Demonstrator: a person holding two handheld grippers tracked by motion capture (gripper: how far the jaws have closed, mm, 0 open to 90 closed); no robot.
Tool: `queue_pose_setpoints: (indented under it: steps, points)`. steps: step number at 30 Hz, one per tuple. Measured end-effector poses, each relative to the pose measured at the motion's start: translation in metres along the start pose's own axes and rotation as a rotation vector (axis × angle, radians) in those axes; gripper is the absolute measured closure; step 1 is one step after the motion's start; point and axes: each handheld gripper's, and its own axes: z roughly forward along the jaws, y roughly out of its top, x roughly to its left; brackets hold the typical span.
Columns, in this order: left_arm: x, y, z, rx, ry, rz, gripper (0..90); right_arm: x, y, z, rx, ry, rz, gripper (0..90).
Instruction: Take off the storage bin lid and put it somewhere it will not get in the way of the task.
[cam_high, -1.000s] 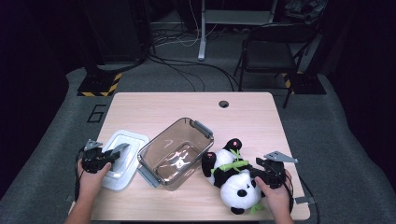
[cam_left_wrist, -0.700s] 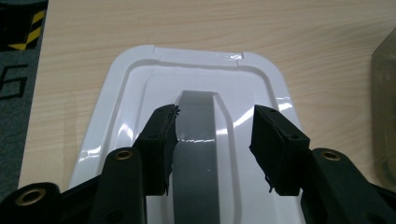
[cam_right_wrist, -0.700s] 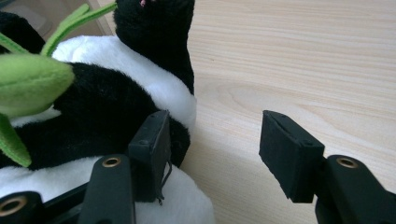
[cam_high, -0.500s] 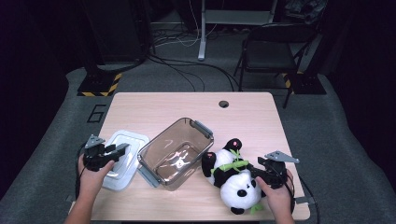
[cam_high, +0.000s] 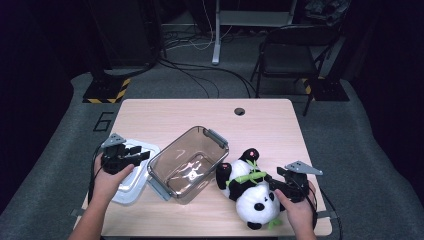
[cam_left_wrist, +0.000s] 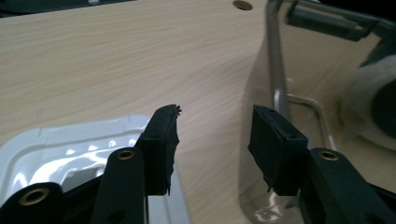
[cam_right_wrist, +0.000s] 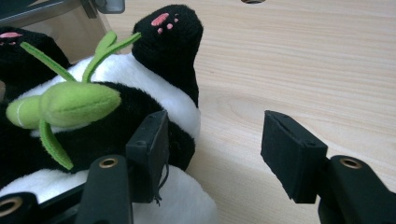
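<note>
Now left gripper (cam_high: 141, 156) over lid (cam_high: 131, 181), open, empty; right gripper (cam_high: 270, 183) open beside panda (cam_high: 252, 200).

A large pale numeral "6" (cam_high: 104, 121) is marked on the grey floor mat (cam_high: 75, 130), beyond the left claw (cam_high: 140, 155) and just off the bench's (cam_high: 200, 112) far left corner. No other writing is legible.

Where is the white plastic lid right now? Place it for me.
In the high view the white plastic lid lies flat at the table's near left, beside the clear plastic container, partly under the left gripper.
</note>
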Motion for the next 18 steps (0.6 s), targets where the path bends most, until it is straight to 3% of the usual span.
queue_pose_setpoints:
  steps: [3, 7, 18]
  points:
    - [-0.008, 0.006, 0.005, 0.011, -0.025, 0.035, 55.1, -0.001, -0.001, 0.0, 0.0, -0.002, 0.001, 40.7]
    - [-0.013, 0.009, 0.012, 0.014, -0.055, 0.035, 55.5, -0.002, -0.002, 0.002, 0.003, 0.002, 0.007, 40.8]
    - [-0.021, 0.012, 0.034, 0.061, -0.089, 0.027, 74.0, -0.003, -0.003, 0.002, 0.005, 0.003, 0.001, 40.8]
